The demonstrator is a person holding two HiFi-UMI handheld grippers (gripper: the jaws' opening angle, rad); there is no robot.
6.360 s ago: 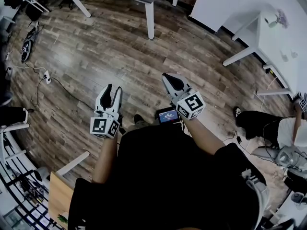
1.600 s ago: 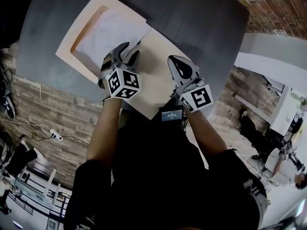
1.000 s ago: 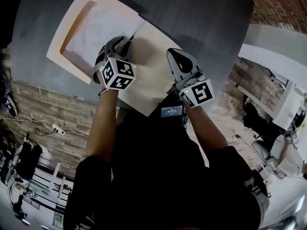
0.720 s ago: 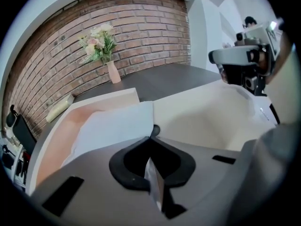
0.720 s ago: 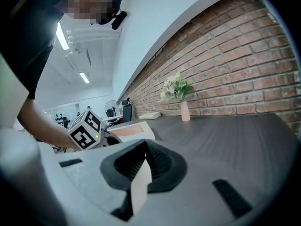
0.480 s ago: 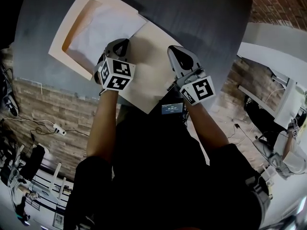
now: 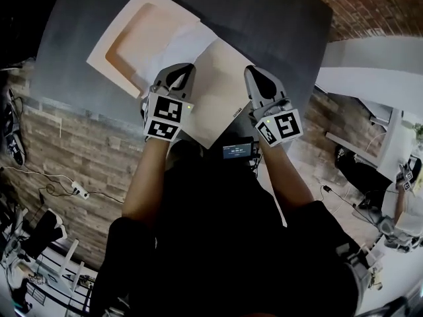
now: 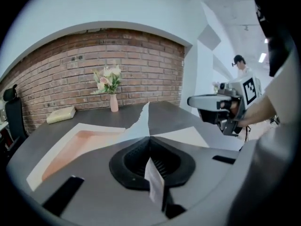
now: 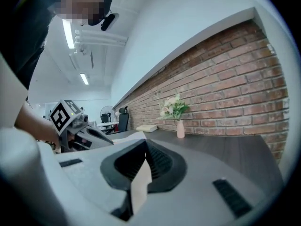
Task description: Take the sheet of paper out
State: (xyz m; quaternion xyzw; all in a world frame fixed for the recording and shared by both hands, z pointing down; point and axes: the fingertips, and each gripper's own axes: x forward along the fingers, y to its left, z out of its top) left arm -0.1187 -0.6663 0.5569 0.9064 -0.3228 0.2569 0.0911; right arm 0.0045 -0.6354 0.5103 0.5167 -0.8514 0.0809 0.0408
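An open cream folder lies on the dark grey table, its shallow pinkish recess largely bare. The white sheet of paper slants up out of the recess over the folder's middle fold. My left gripper is shut on the sheet's near corner. In the left gripper view the sheet rises edge-on from the shut left gripper. My right gripper hovers above the folder's flat right flap, shut with nothing in it. Nothing sits in the right gripper in its own view.
A pink vase of flowers and a cream book stand at the table's far side by the brick wall. A black office chair is left of the table. A person stands far off to the right.
The left gripper shut on the sheet's corner and lifted it. The sheet has slid right, partly out of the recess, baring the pinkish bottom. Both grippers have risen.
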